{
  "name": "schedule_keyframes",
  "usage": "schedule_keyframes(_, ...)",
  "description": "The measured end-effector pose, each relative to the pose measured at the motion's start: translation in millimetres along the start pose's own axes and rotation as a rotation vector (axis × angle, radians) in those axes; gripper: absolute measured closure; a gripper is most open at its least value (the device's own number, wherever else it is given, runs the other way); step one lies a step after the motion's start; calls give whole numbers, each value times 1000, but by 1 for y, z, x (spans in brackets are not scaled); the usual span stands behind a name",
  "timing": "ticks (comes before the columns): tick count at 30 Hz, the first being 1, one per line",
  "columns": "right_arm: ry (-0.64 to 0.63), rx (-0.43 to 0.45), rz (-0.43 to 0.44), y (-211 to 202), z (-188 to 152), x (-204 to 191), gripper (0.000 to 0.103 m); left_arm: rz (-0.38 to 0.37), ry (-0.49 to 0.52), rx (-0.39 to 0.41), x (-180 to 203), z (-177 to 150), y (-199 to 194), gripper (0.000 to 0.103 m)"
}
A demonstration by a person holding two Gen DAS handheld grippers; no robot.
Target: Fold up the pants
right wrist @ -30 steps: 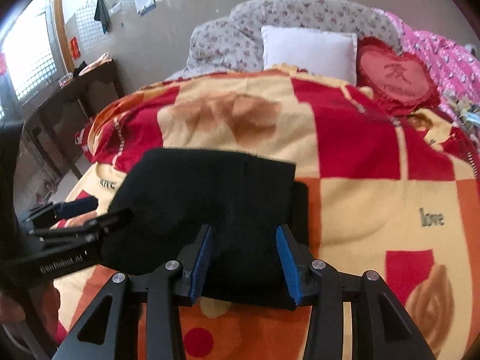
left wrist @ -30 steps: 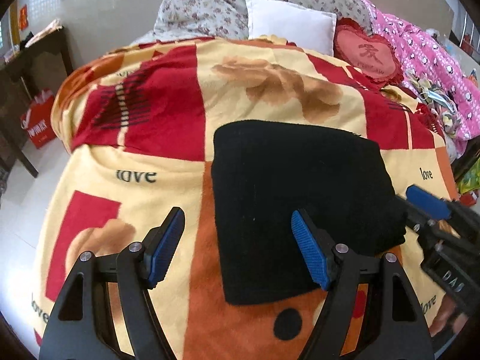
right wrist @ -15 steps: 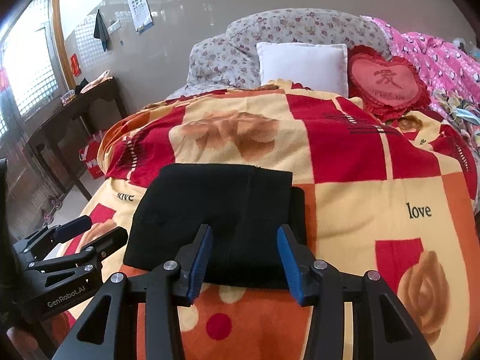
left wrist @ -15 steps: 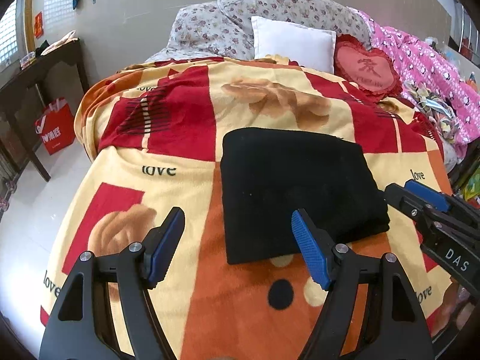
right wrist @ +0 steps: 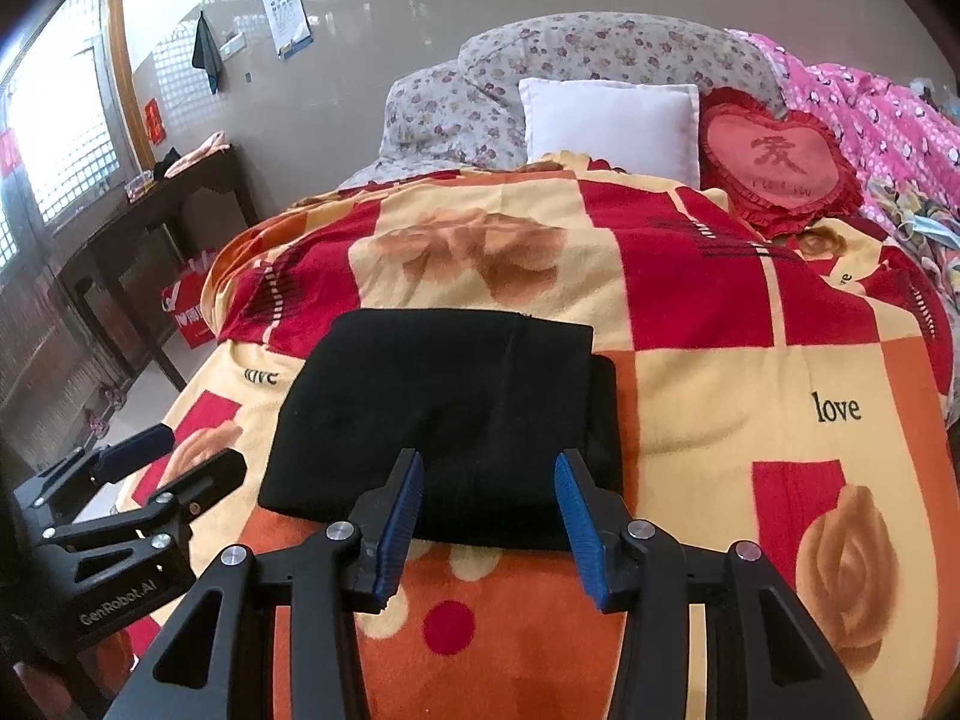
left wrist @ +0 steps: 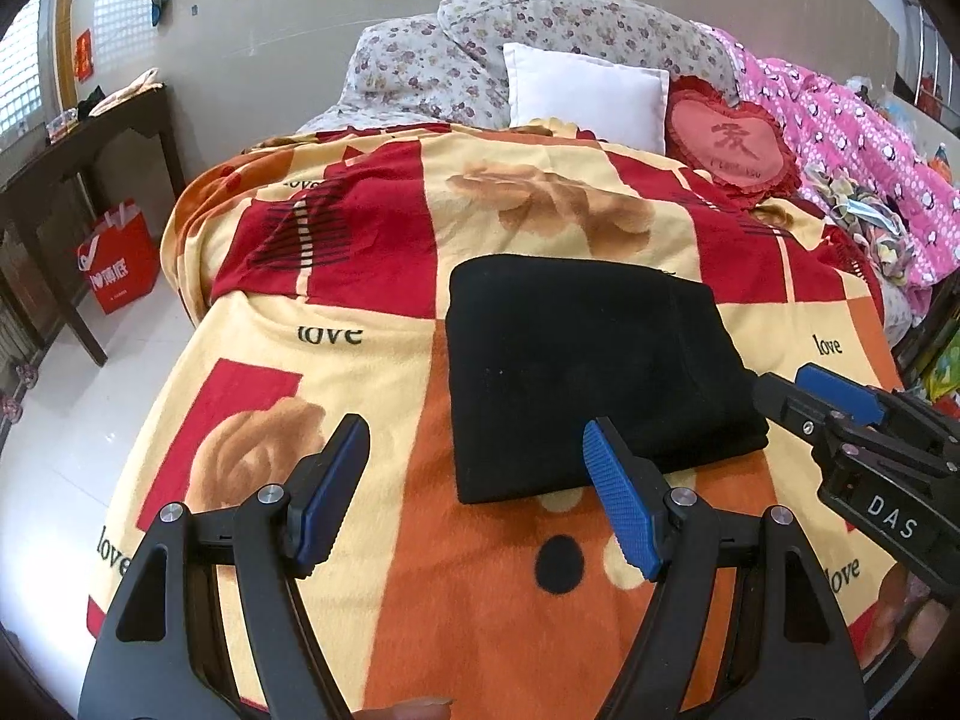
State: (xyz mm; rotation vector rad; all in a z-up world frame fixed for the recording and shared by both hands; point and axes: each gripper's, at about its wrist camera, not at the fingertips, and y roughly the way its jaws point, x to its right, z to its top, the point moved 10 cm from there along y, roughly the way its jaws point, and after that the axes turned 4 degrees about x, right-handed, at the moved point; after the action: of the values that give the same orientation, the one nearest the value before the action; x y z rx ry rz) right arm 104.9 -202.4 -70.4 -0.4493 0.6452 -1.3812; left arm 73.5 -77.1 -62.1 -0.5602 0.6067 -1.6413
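While the black fabric pants [left wrist: 588,372], folded into a flat rectangular stack, lie on the red, yellow and orange fleece blanket [left wrist: 372,372] printed with roses and the word "love", both tools hover short of the stack and touch nothing. The left gripper [left wrist: 477,498] has its blue-padded fingers [left wrist: 621,507] spread wide and released; the near left corner of the pants sits just beyond and between the fingertips, closer to the right-side finger. The right gripper [right wrist: 487,513] is likewise released, with its blue-padded fingers [right wrist: 401,516] apart; the near edge of the pants [right wrist: 444,414] lies directly ahead of the gap, just past the tips. In the right wrist view, a lower layer of the stack projects slightly past the top layer on the side of the right-hand finger. Far beyond the fingers, a white square pillow [right wrist: 609,120] and a red heart-shaped frilled cushion [right wrist: 777,165] rest against a grey floral quilt roll [right wrist: 540,78]. A dark wooden side table [left wrist: 78,144] stands off to the left of the left gripper's fingers.
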Motion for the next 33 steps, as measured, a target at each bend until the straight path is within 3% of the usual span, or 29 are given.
schedule_keyframes(33,-3,-38,14,13,-7,-5,59,17,9,-21,-1,-5,8,29)
